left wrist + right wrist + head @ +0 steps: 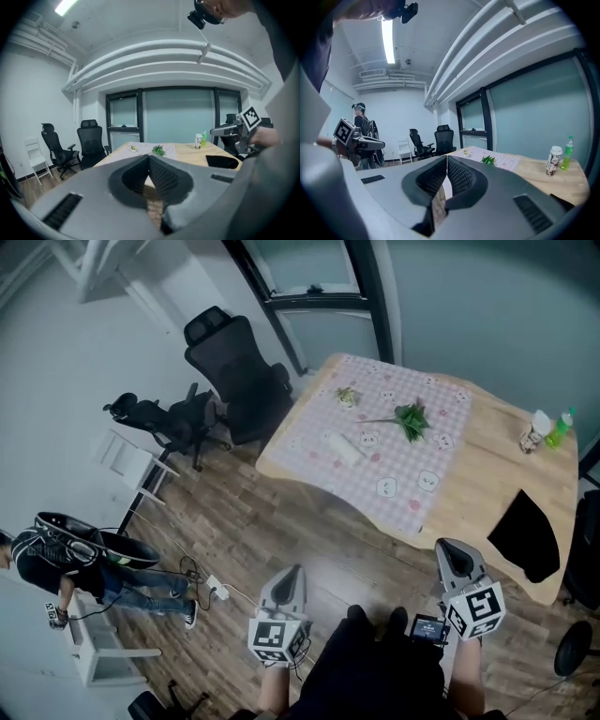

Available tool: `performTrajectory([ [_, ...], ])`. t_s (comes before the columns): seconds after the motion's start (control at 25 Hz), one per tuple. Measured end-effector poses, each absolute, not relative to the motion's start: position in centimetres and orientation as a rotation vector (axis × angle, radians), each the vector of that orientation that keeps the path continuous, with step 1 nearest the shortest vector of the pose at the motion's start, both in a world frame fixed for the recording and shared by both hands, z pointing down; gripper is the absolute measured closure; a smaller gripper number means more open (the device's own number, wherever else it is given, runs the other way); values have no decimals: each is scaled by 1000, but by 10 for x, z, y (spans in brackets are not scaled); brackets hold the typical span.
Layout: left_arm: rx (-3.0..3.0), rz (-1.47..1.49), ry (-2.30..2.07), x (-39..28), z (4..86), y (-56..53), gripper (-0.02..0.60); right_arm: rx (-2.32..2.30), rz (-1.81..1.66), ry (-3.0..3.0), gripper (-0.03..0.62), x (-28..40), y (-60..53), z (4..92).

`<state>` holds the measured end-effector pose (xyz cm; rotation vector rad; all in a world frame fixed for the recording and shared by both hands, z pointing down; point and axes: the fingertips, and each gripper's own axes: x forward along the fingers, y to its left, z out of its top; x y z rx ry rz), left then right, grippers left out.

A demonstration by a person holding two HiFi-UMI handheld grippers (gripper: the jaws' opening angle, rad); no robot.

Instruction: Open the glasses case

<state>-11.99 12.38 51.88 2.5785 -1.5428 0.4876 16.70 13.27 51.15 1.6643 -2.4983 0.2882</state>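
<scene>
A small white oblong case (345, 448) lies on the pink checked cloth (394, 442) of the wooden table (487, 442), far ahead of both grippers. A flat black thing (527, 536) lies at the table's near right edge and shows too in the left gripper view (221, 161). My left gripper (295, 570) hangs over the floor short of the table, its jaws shut and empty (149, 157). My right gripper (444, 546) is near the table's front edge, left of the black thing, also shut with nothing in it (446, 158).
A green sprig (410, 418) and a small ornament (347, 396) lie on the cloth. A white cup (536, 430) and a green bottle (560, 427) stand at the far right. Two black office chairs (239, 371) (169, 418) are left of the table. A person (56, 563) stands at far left.
</scene>
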Motion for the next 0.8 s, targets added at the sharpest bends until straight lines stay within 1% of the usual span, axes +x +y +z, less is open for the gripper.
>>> performTrajectory([
  [0.36, 2625, 402, -1577, -137, 507, 50, 582, 1657, 210, -2526, 577, 140, 67, 498],
  [0.56, 2723, 356, -1586, -149, 492, -34, 583, 1702, 169, -2479, 577, 127, -1, 489],
  [0.8, 2765, 240, -1575, -183, 460, -141, 583, 1704, 96, -2453, 577, 87, -92, 465],
])
